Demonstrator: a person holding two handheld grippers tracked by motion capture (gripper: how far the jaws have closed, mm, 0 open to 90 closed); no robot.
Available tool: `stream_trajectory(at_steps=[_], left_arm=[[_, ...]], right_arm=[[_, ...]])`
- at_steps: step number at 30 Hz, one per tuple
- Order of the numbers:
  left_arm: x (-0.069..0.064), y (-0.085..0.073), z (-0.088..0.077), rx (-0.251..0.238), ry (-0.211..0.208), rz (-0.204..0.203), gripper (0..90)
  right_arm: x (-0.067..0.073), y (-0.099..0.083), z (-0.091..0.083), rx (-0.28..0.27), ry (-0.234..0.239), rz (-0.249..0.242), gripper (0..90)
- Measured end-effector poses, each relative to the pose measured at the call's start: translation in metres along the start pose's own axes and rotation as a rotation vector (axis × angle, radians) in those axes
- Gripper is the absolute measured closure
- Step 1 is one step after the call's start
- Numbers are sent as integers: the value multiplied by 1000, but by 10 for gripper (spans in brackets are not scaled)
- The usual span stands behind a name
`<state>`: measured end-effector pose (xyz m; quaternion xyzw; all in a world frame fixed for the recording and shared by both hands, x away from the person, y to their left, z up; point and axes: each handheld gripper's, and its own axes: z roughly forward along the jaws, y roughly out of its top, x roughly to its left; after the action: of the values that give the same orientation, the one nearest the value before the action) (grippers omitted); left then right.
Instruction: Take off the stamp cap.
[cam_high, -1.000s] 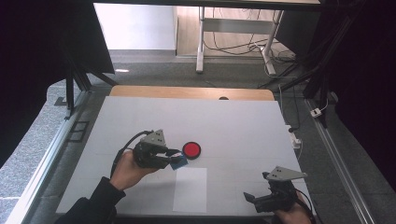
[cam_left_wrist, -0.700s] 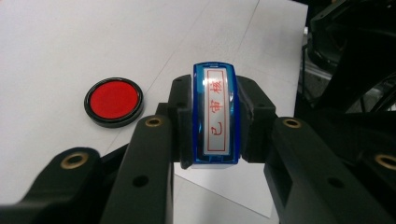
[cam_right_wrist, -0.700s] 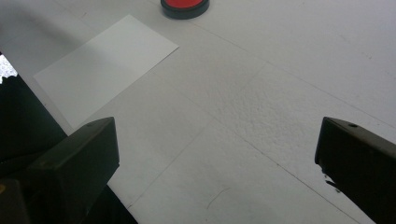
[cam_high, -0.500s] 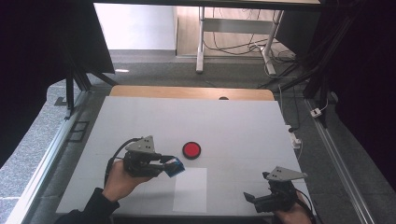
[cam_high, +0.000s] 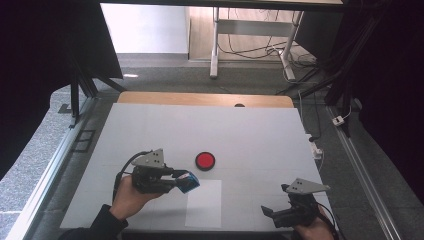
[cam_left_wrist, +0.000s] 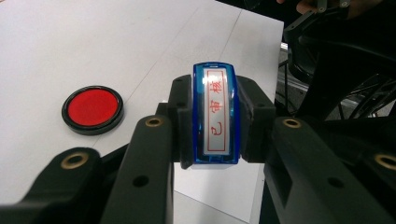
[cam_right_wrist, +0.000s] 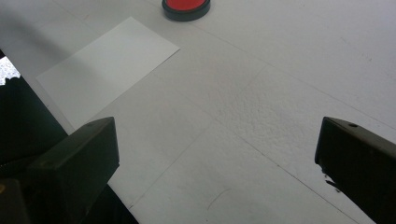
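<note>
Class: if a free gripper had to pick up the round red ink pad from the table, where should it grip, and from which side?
Probably from straight above, jaws across the black rim of the ink pad: it lies flat and low on the table, a round disc with bare surface around it.

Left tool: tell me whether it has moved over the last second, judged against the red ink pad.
Yes. The left tool, clamping the blue stamp, has drawn back toward the person, away from the red ink pad, over the sheet of paper.

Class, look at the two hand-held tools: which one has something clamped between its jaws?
The left tool: its jaws are shut on a blue stamp. The right tool rests open near the table's front edge.
</note>
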<state>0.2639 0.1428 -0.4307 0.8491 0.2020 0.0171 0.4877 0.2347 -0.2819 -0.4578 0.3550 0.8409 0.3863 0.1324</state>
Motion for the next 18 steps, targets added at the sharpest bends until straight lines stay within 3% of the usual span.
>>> stream_trajectory(at_steps=[18], left_arm=[[2,-2,0,-24,-19,6,702]], right_arm=[[7,8,0,-68,37,-39,0]])
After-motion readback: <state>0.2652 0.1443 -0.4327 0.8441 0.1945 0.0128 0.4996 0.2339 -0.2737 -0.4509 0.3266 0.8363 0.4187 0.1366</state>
